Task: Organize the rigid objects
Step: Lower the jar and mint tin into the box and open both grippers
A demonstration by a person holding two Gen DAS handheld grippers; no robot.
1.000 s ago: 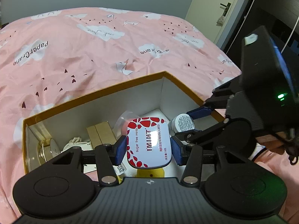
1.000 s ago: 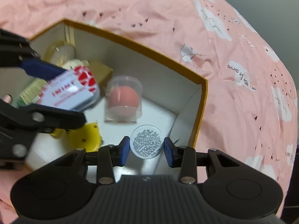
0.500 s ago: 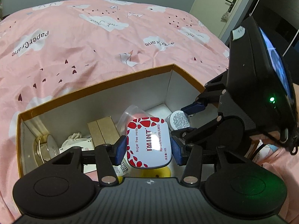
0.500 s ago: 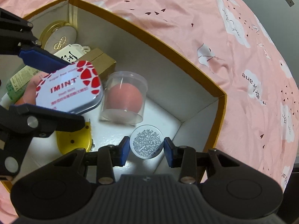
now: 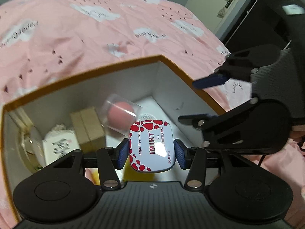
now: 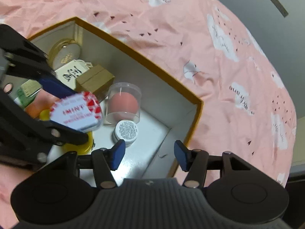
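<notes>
Mint tin [image 5: 151, 145] clamped between left jaws, right jaws opening, empty

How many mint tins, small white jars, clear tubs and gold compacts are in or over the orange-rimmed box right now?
Mint tin: 1
Small white jar: 1
Clear tub with pink ball: 1
Gold compact: 1
Total: 4

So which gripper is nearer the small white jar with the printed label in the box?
Right. The right gripper hangs just above the small white jar, jaws opening and empty, jar by its left fingertip. The left gripper is farther, holding the mint tin.
</notes>
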